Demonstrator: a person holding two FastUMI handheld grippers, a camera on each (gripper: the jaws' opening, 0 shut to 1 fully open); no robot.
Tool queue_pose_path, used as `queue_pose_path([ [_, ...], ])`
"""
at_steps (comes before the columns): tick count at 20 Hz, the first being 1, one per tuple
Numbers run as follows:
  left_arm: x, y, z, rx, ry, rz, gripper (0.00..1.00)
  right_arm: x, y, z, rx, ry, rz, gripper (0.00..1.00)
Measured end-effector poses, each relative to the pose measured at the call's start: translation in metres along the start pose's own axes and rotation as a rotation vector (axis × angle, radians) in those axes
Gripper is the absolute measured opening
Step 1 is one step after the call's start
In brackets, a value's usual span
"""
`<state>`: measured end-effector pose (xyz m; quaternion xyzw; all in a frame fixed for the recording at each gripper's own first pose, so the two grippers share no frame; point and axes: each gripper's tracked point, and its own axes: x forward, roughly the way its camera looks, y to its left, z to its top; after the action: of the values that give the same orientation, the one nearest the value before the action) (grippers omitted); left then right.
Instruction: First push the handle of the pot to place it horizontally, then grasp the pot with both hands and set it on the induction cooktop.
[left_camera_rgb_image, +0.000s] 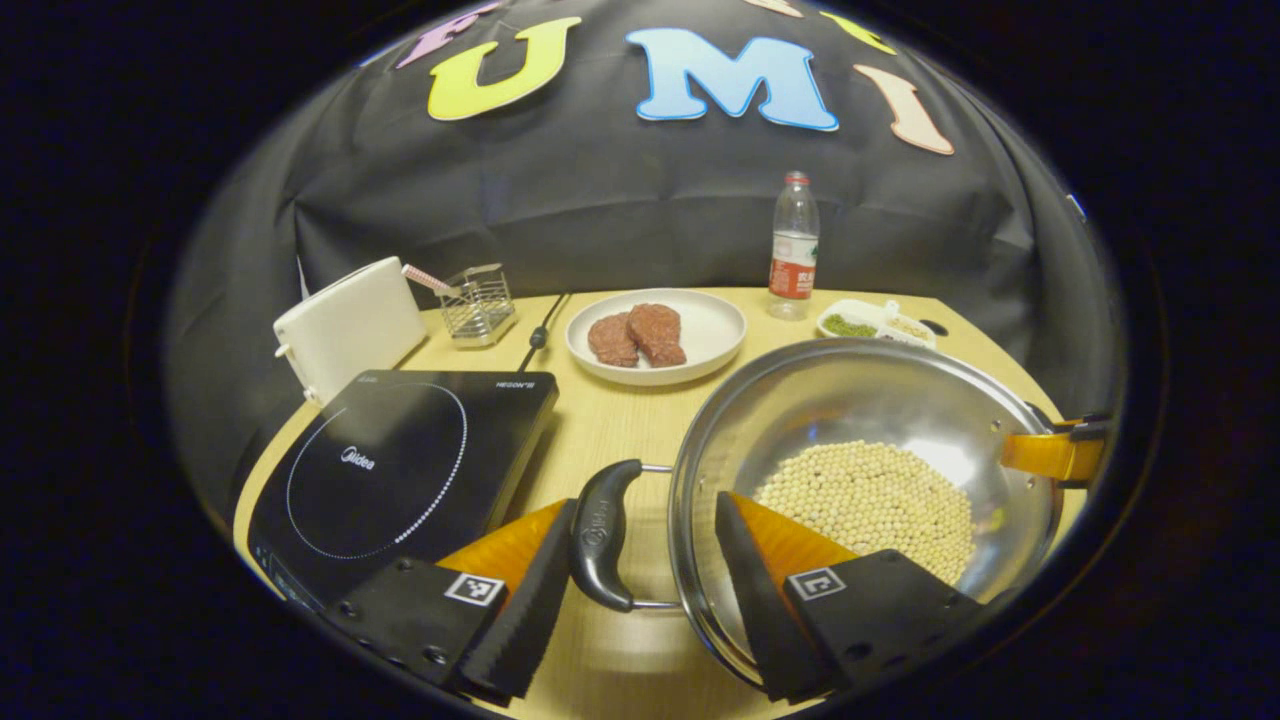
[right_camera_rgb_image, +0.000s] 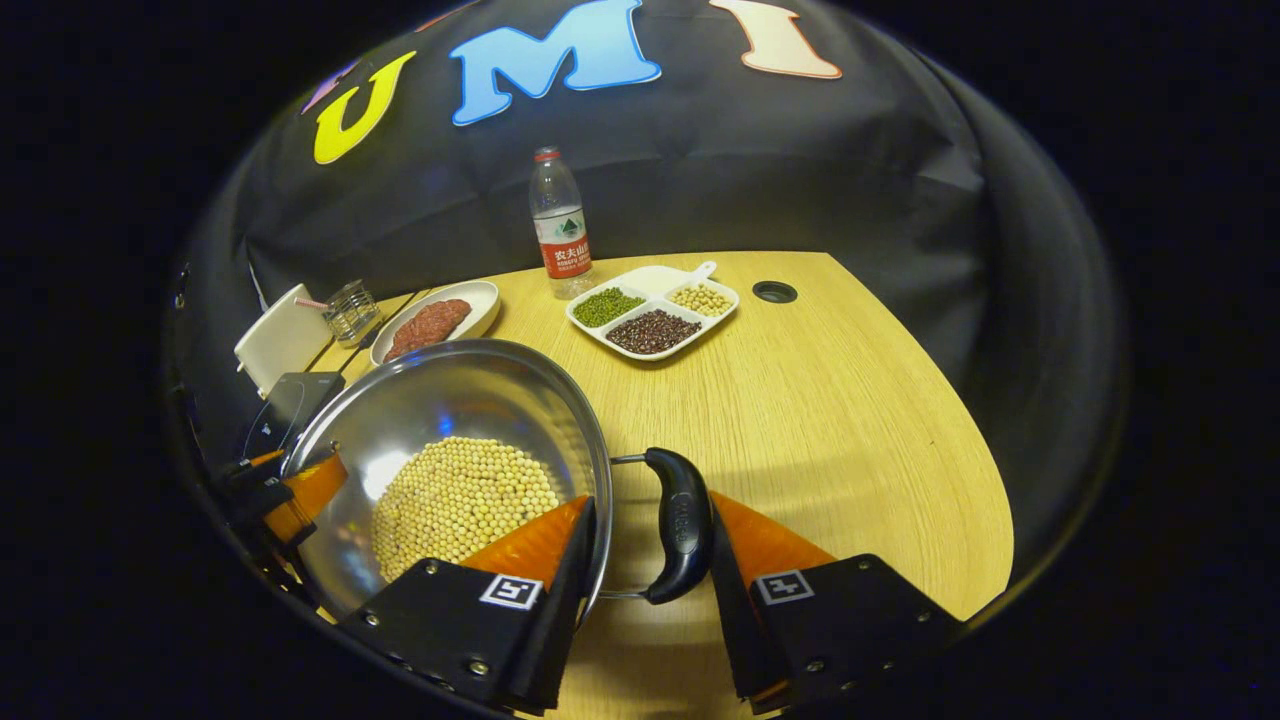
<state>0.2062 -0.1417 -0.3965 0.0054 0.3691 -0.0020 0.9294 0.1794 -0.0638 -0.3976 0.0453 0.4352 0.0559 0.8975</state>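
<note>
Left gripper view: left tongs (left_camera_rgb_image: 640, 560) straddle the round steel pot's (left_camera_rgb_image: 860, 400) black side handle (left_camera_rgb_image: 603, 535), jaws apart; close squarely before lifting. Black induction cooktop (left_camera_rgb_image: 400, 470) lies left of the pot.
Right gripper view: right tongs (right_camera_rgb_image: 648, 560) apart around the other handle (right_camera_rgb_image: 680, 525); keep the soybeans (right_camera_rgb_image: 460, 505) level

Shiny round steel pot (left_camera_rgb_image: 850, 400) with two black loop handles (left_camera_rgb_image: 603, 535), upright on the wooden surface (right_camera_rgb_image: 820, 400), holding a heap of pale yellow beans (left_camera_rgb_image: 870, 500). Flat black square induction cooktop (left_camera_rgb_image: 400, 470) just beside its left handle, unoccupied.
</note>
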Motion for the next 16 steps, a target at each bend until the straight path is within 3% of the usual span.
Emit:
queue_pose_path([
  [1, 0.002, 0.0, -0.004, -0.005, 0.012, -0.003, 0.81, 0.001, 0.0, 0.001, 0.001, 0.003, -0.004, 0.59],
  [3, 0.002, -0.002, -0.003, 0.011, 0.022, -0.002, 0.84, -0.004, 0.002, -0.001, -0.005, 0.008, -0.016, 0.59],
  [5, 0.004, -0.001, 0.001, -0.001, 0.024, -0.006, 0.77, 0.0, 0.002, 0.002, -0.042, 0.007, -0.04, 0.48],
  [6, 0.0, 0.003, 0.002, -0.033, 0.019, -0.004, 0.78, 0.0, 0.004, 0.001, -0.061, 0.013, -0.049, 0.54],
  [7, -0.002, 0.008, 0.008, -0.051, -0.002, 0.004, 0.68, -0.003, 0.008, -0.001, -0.052, 0.023, -0.044, 0.54],
  [15, -0.03, 0.034, 0.035, -0.036, -0.054, -0.031, 0.72, -0.044, 0.035, 0.018, -0.009, -0.002, -0.082, 0.54],
  [16, -0.032, 0.038, 0.039, -0.038, -0.056, -0.045, 0.67, -0.05, 0.039, 0.018, -0.002, -0.01, -0.095, 0.54],
])
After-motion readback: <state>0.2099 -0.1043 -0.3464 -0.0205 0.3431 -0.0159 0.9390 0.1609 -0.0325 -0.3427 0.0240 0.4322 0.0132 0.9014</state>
